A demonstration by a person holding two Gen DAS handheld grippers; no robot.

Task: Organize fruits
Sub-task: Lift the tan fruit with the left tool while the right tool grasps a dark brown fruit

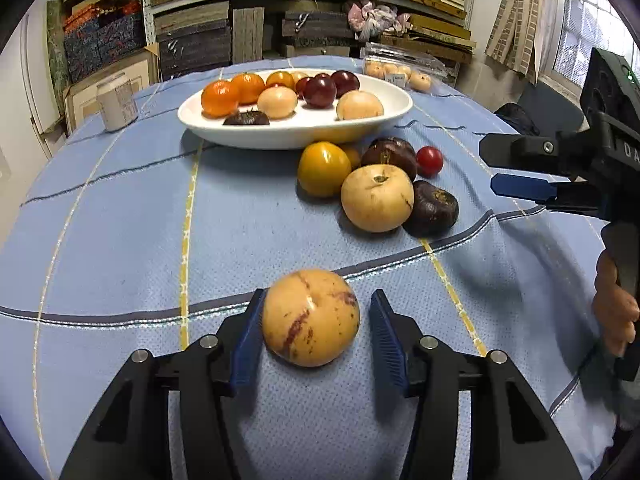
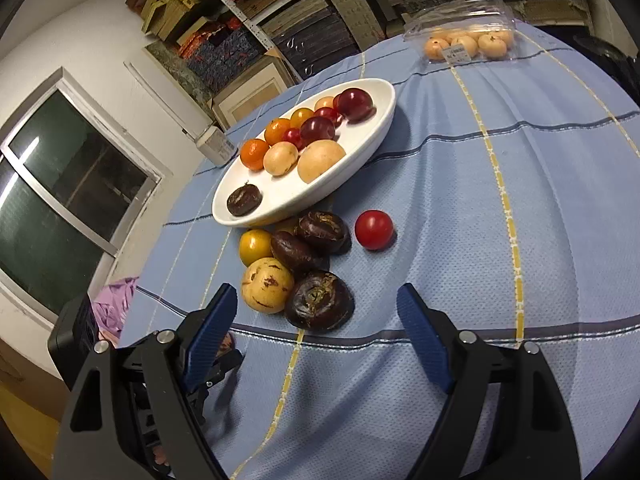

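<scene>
A tan fruit with purple streaks (image 1: 311, 317) lies on the blue cloth between the fingers of my left gripper (image 1: 316, 320). The jaws are open; the left pad touches it, the right pad stands a little off. A white oval plate (image 1: 392, 98) at the back holds several orange, tan, dark red and brown fruits. In front of it lies a loose pile: a yellow fruit (image 1: 324, 168), a tan fruit (image 1: 377, 198), dark brown ones (image 1: 434, 208) and a red tomato (image 1: 429, 161). My right gripper (image 2: 316, 320) is open and empty, just short of a dark brown fruit (image 2: 320, 300).
A clear plastic box of tan fruits (image 2: 466, 42) sits at the table's far edge. A white jar (image 1: 116, 100) stands at the back left. Shelves of boxes stand behind the table. The red tomato (image 2: 374, 229) lies apart from the pile.
</scene>
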